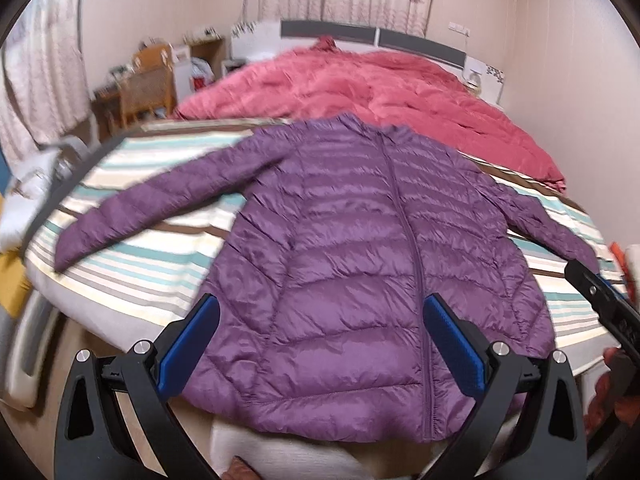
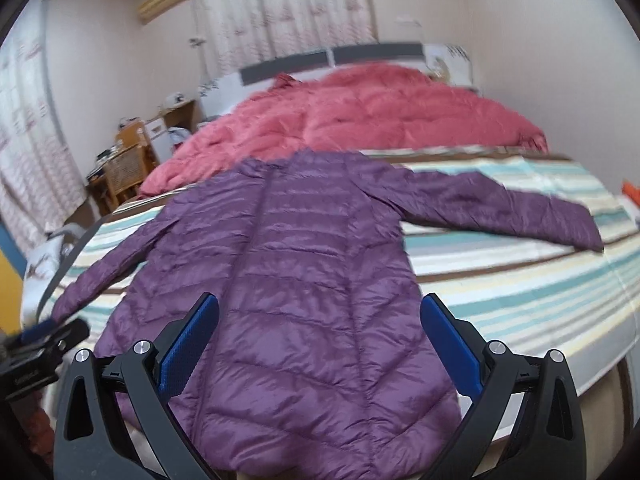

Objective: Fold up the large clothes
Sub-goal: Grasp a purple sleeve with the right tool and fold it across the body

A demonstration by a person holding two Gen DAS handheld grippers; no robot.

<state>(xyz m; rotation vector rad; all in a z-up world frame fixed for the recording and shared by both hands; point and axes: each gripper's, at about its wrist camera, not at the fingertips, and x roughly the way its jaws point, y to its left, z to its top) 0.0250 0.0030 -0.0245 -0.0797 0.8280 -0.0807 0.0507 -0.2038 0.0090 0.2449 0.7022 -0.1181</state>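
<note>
A purple quilted down jacket (image 1: 352, 248) lies flat, front up and zipped, on the striped bedsheet (image 1: 152, 272), sleeves spread to both sides, hem at the bed's near edge. It also shows in the right wrist view (image 2: 288, 280). My left gripper (image 1: 322, 312) is open and empty, held above the jacket's lower part. My right gripper (image 2: 320, 312) is open and empty, above the jacket's lower right side. The right gripper's black body shows at the right edge of the left wrist view (image 1: 600, 300). The left gripper shows at the left edge of the right wrist view (image 2: 44, 336).
A pink-red duvet (image 1: 380, 92) covers the far half of the bed, behind the jacket's collar. A grey and white headboard (image 1: 372, 38) stands at the wall. A wooden chair and desk (image 1: 144, 88) with clutter stand at the far left. Curtains hang behind.
</note>
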